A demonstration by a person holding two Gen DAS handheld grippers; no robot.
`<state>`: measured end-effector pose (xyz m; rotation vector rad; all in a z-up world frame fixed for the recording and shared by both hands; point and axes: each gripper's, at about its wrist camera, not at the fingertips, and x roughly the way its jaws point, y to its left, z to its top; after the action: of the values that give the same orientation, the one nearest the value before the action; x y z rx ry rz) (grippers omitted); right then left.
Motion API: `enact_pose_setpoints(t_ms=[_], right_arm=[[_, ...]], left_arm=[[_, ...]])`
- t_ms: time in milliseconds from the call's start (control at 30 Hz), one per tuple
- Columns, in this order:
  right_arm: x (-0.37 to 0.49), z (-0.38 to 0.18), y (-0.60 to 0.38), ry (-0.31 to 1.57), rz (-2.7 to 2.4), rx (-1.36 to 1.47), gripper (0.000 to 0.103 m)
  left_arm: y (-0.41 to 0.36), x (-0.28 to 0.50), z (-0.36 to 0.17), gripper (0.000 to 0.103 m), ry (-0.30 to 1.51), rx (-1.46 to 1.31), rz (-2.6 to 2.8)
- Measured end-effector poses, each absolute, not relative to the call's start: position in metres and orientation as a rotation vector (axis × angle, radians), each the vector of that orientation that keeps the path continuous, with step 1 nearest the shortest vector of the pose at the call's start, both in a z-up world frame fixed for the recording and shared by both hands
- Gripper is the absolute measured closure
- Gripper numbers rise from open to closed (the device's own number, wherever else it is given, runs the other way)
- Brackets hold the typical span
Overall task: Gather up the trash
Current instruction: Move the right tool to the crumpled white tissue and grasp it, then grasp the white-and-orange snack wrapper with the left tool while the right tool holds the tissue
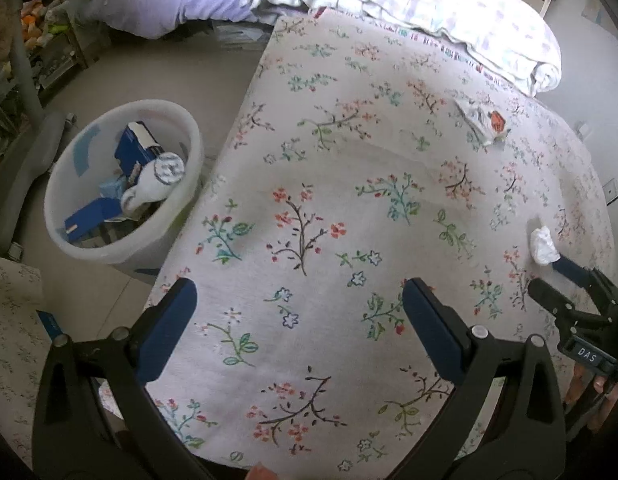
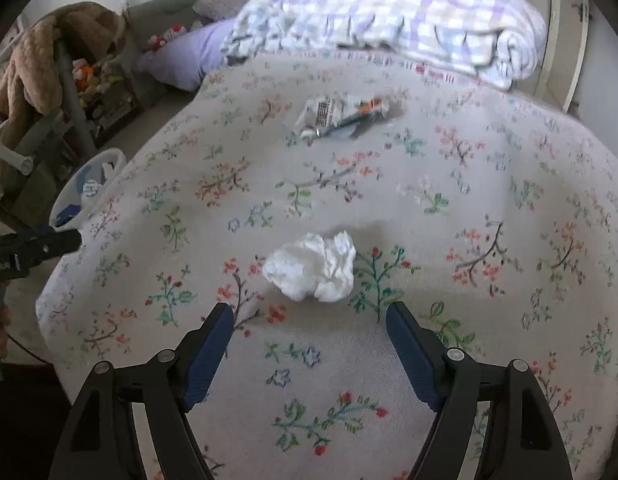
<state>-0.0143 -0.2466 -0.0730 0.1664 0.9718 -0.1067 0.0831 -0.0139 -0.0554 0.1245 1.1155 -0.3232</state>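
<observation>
Lining up right hand-held gripper (image 2: 309, 344), jaws spread wide, on crumpled tissue (image 2: 313, 266) just ahead; left hand-held gripper (image 1: 299, 308) open, empty, bin (image 1: 123, 184) front-left for drop.

1. The tissue (image 2: 311, 267) lies on the bed (image 2: 429, 240), just ahead of the right gripper (image 2: 309, 356), whose fingers are spread.
2. The wrapper (image 2: 341, 117) lies on the bed farther back, well apart from the tissue.
3. The quilt (image 2: 389, 24) is bunched at the bed's far end.
4. The bin (image 1: 121, 184) stands on the floor, left of the bed, holding boxes (image 1: 137, 148).
5. The left gripper (image 1: 299, 328) hangs over the bed's near part.
</observation>
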Motion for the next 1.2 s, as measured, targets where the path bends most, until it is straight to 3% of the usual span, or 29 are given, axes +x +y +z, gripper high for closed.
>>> enact_pose_setpoints(t_ms=[267, 800, 900, 1033, 1200], right_arm=[[-0.014, -0.085, -0.230, 0.921, -0.128, 0.047, 0.000], [-0.013, -0.084, -0.239, 0.910, -0.132, 0.103, 0.001], [-0.015, -0.080, -0.246, 0.885, -0.134, 0.139, 0.010], [-0.014, -0.076, -0.249, 0.879, -0.144, 0.129, 0.042], [-0.011, -0.073, -0.246, 0.870, -0.126, 0.098, 0.074]], left_arm=[[-0.016, 0.087, -0.067, 0.001, 1.140, 0.141, -0.303], [-0.027, 0.092, -0.068, 0.001, 1.138, 0.170, -0.309], [-0.032, 0.093, -0.065, 0.001, 1.133, 0.179, -0.322], [-0.045, 0.096, -0.061, 0.001, 1.124, 0.190, -0.341], [-0.062, 0.100, -0.056, 0.001, 1.122, 0.186, -0.359]])
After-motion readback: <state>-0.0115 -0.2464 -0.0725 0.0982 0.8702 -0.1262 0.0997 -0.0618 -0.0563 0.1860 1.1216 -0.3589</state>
